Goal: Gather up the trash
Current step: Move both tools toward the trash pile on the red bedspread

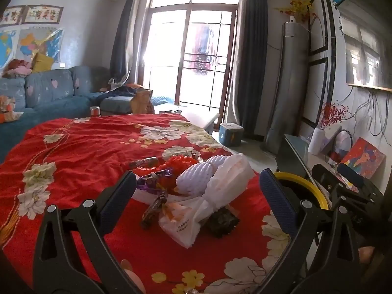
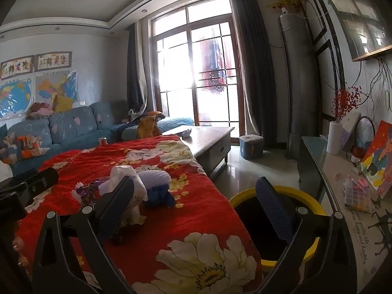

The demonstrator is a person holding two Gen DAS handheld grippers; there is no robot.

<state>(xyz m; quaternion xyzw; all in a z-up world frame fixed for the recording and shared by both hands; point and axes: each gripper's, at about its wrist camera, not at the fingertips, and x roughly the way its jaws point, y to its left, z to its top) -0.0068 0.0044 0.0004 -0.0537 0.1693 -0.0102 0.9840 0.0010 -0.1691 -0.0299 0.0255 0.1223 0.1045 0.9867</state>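
Observation:
A heap of trash lies on the red flowered cloth (image 1: 80, 152): white foam fruit nets (image 1: 198, 176), a knotted white plastic bag (image 1: 218, 193), a purple wrapper (image 1: 153, 180), an orange-red bag (image 1: 182, 161) and a dark crumpled wrapper (image 1: 221, 221). My left gripper (image 1: 198, 199) is open and empty, its jaws either side of the heap, just short of it. My right gripper (image 2: 196, 209) is open and empty over the cloth's right edge, beside a yellow-rimmed bin (image 2: 281, 216). The heap also shows in the right wrist view (image 2: 137, 183), with a blue wrapper (image 2: 160, 196).
The bin (image 1: 303, 186) stands on the floor right of the cloth. A side cabinet (image 2: 340, 196) with a vase, paintings and a bead box lines the right wall. A wooden coffee table (image 2: 210, 139), a blue stool (image 2: 251, 147) and a blue sofa (image 2: 71, 127) lie beyond.

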